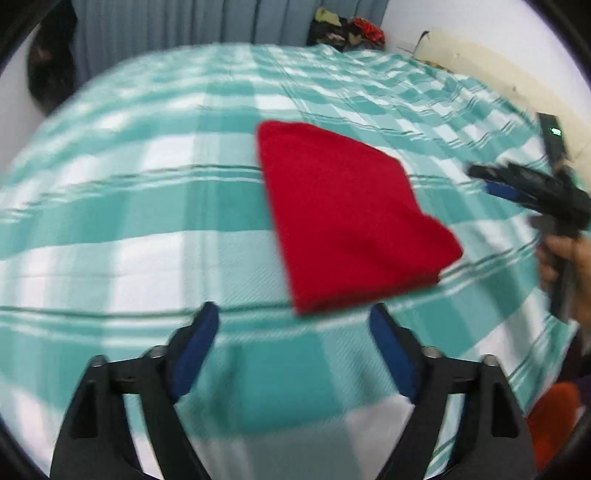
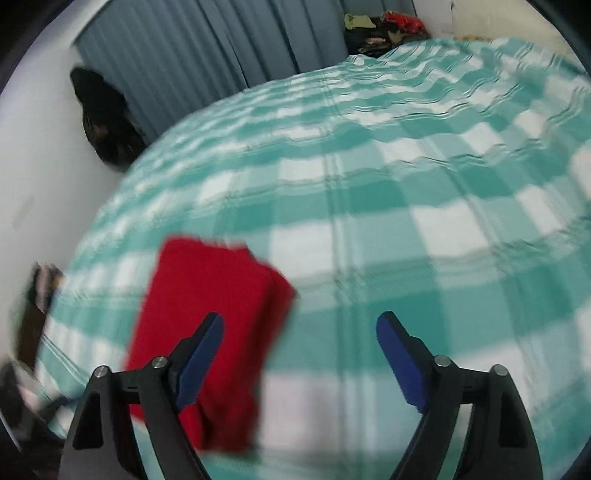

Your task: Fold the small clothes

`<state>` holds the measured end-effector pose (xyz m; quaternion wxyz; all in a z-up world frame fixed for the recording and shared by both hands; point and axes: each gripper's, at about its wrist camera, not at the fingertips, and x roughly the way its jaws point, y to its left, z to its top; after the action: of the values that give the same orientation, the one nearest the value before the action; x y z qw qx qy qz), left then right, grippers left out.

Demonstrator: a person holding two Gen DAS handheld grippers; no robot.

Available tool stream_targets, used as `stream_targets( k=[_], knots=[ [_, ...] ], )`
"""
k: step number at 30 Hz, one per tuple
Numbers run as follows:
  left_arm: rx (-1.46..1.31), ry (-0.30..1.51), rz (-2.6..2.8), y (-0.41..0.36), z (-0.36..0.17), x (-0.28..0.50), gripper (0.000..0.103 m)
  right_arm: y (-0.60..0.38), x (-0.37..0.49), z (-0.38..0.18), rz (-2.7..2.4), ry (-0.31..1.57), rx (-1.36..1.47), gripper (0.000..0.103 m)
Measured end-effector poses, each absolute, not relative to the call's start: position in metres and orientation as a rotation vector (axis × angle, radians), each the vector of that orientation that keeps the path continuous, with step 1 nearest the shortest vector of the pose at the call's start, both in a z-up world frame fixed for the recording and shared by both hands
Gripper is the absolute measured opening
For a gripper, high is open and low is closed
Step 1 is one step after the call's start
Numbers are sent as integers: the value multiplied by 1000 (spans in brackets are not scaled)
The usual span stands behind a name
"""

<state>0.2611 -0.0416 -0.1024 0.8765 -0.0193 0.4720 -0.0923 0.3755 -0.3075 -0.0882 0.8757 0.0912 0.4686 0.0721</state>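
A folded red cloth (image 1: pixel 347 218) lies flat on the teal and white checked bedspread (image 1: pixel 147 206). My left gripper (image 1: pixel 295 317) is open and empty, just short of the cloth's near edge. My right gripper (image 2: pixel 299 325) is open and empty above the bedspread (image 2: pixel 406 206); the red cloth (image 2: pixel 218 317) lies under and beside its left finger. The right gripper also shows in the left wrist view (image 1: pixel 491 181) at the right, held by a hand, apart from the cloth. Both views are blurred.
Blue-grey curtains (image 2: pixel 221 44) hang behind the bed. A pile of clothes (image 1: pixel 347 31) sits at the far corner. A dark bag (image 2: pixel 107 114) rests against the white wall on the left. An orange item (image 1: pixel 554 417) shows at the bed's lower right edge.
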Motion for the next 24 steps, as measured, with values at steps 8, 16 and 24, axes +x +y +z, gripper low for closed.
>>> stream_targets(
  k=[8, 16, 24],
  knots=[
    [65, 848, 11, -33, -41, 195, 91, -267, 234, -64, 196, 969, 19, 99],
    [60, 804, 52, -26, -7, 154, 91, -227, 151, -23, 188, 920, 11, 102],
    [81, 724, 123, -27, 14, 111, 97, -215, 110, -1, 157, 897, -7, 102]
  ],
)
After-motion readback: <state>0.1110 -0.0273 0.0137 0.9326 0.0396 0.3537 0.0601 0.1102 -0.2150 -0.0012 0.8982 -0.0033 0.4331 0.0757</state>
